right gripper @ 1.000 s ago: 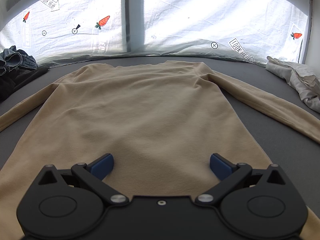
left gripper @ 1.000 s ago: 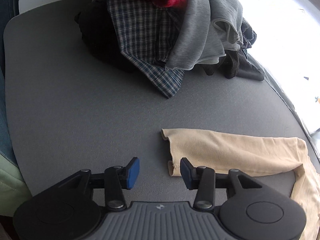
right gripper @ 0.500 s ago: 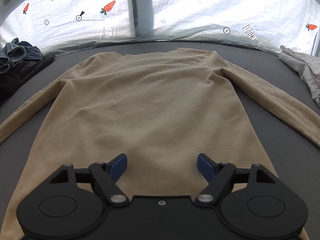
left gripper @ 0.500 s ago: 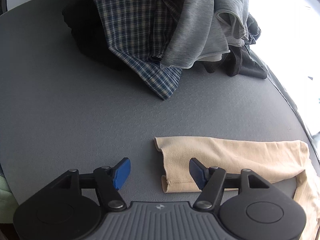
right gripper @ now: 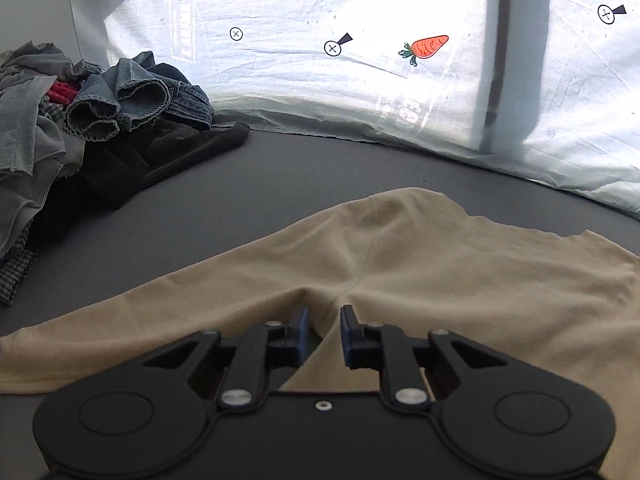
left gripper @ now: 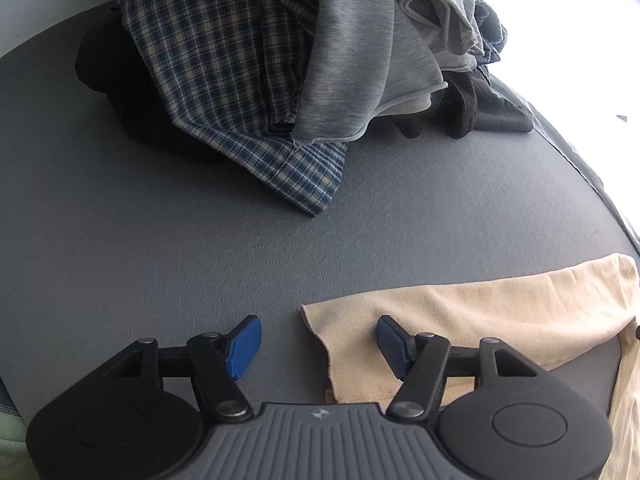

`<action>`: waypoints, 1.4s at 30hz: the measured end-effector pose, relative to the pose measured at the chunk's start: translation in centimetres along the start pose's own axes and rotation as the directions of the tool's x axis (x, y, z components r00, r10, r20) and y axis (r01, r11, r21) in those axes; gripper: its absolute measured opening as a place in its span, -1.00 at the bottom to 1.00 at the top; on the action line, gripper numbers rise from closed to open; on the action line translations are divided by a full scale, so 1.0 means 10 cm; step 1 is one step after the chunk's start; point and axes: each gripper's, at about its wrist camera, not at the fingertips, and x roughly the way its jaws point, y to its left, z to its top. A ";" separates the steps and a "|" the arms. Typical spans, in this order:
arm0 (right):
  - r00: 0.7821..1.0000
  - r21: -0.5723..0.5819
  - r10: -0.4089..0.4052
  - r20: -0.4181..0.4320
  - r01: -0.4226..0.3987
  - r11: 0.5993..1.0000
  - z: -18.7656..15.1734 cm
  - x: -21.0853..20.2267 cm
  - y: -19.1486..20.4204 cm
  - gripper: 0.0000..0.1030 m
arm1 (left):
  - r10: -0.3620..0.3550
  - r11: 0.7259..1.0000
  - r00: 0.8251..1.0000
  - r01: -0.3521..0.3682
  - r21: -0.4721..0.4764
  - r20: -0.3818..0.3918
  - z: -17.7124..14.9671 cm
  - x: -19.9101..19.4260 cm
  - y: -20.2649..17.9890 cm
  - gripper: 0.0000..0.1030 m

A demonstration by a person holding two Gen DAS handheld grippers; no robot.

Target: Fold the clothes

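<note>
A beige long-sleeved shirt lies flat on the grey table. Its left sleeve cuff point(left gripper: 352, 344) sits between the fingers of my left gripper point(left gripper: 318, 346), which is open and low over the cuff edge. In the right wrist view the shirt's sleeve and shoulder point(right gripper: 400, 264) spread ahead. My right gripper point(right gripper: 323, 334) hovers at the armpit seam with its jaws narrowed to a small gap and no cloth pinched between them.
A pile of unfolded clothes stands at the table's far left: a blue plaid shirt point(left gripper: 224, 80), a grey sweatshirt point(left gripper: 352, 48), a red item, black garments point(right gripper: 160, 152) and jeans point(right gripper: 132, 96). A white carrot-print curtain point(right gripper: 360, 60) backs the table.
My left gripper opened wider and slid forward around the sleeve cuff. My right gripper swung left from the shirt's hem to the armpit and narrowed its jaws.
</note>
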 end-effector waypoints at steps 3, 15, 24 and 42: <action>0.998 -0.016 -0.002 -0.060 0.001 1.000 0.00 0.26 0.11 -0.66 | 0.038 0.998 0.999 -0.037 0.053 -0.010 0.01 0.03 -0.09 0.25; 0.995 0.001 -0.042 -0.095 0.042 0.999 -0.29 -0.06 0.10 -0.67 | -0.003 0.981 1.000 0.006 0.195 -0.014 0.00 0.04 -0.25 -0.62; 0.998 0.132 -0.057 -0.033 0.061 0.989 -0.46 -0.45 -0.01 -0.64 | -0.160 0.980 0.987 0.161 0.116 -0.015 0.06 -0.10 -0.27 -0.91; 0.995 0.427 0.072 -0.066 -0.038 0.904 -0.93 -1.02 -0.43 -0.59 | -0.582 0.772 0.732 0.634 0.044 -0.354 -0.64 -0.16 -1.41 -0.54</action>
